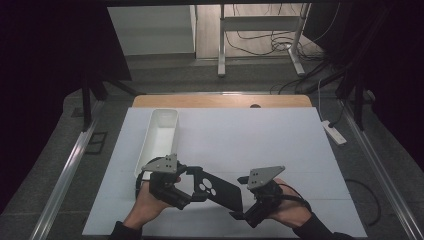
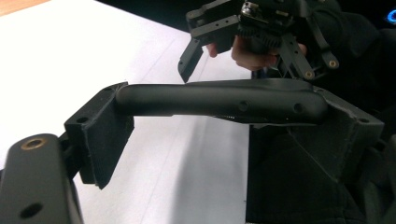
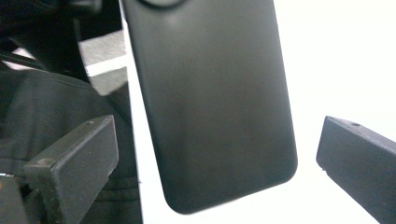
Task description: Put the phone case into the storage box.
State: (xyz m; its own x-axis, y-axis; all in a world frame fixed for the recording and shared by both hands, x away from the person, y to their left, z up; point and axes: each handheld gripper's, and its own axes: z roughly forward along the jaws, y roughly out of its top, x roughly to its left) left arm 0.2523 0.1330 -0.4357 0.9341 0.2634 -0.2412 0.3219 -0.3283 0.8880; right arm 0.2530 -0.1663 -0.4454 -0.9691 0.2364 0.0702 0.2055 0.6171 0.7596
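The left gripper clamps one end of the flat black phone case with round camera cut-outs, holding it above the white tabletop's near edge. The right gripper stands wide open, jaws apart either side of the case's free end, pads clear.

black phone case, held above table

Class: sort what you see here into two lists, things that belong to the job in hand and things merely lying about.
In the job:
black phone case
left hand-held gripper, clamped on the case
right hand-held gripper, open around it

Lying about:
white bin
power strip
floor cables
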